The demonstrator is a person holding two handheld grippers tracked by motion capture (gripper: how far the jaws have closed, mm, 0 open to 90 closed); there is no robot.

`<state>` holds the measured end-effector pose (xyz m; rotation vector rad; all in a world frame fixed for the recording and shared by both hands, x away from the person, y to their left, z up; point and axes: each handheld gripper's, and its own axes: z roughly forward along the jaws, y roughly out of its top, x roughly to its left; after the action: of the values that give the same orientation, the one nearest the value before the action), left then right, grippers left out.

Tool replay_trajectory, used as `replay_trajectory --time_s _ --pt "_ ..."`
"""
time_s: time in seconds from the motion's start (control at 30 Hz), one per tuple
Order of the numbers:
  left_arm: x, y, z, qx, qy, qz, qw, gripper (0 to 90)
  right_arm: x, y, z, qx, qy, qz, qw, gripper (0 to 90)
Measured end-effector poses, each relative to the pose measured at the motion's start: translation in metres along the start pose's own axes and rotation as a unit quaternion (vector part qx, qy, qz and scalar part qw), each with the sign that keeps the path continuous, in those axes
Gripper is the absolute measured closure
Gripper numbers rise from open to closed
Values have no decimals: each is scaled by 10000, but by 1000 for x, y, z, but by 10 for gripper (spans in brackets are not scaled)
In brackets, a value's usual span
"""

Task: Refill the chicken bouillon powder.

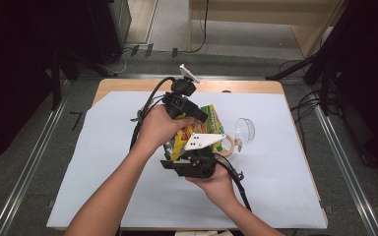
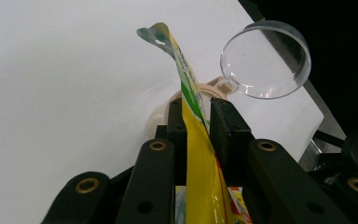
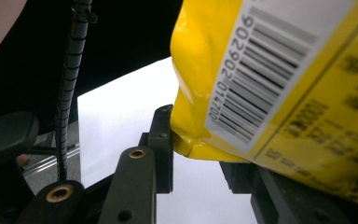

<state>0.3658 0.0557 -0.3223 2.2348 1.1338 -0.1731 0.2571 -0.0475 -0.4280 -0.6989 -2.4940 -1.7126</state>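
Observation:
A yellow and green snack bag (image 1: 212, 121) hangs above the table between the two grippers. My left gripper (image 1: 201, 118), held from the left, is shut on the bag's thin sealed edge (image 2: 196, 140); its jaws (image 2: 198, 109) press the foil from both sides. Below it, my right gripper (image 1: 193, 150) has the bag's lower corner (image 3: 191, 140) between its jaws (image 3: 196, 144). One pad (image 3: 164, 140) touches the foil, and the bag (image 3: 270, 70) with its barcode hides the other pad.
White paper (image 1: 103, 162) covers the wooden table (image 1: 128, 83). A beige tape roll (image 1: 228, 145) and a clear round plastic cup (image 1: 244, 132) lie right of the bag; the cup (image 2: 265, 60) is just beyond the left jaws. Dark stands flank the table.

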Motion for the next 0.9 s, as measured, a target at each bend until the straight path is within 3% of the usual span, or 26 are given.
replay_trajectory --time_s 0.9 --pt "1 2 -2 15 -6 -9 10000 784 2 2 -2 11 11 -72 10000 702"
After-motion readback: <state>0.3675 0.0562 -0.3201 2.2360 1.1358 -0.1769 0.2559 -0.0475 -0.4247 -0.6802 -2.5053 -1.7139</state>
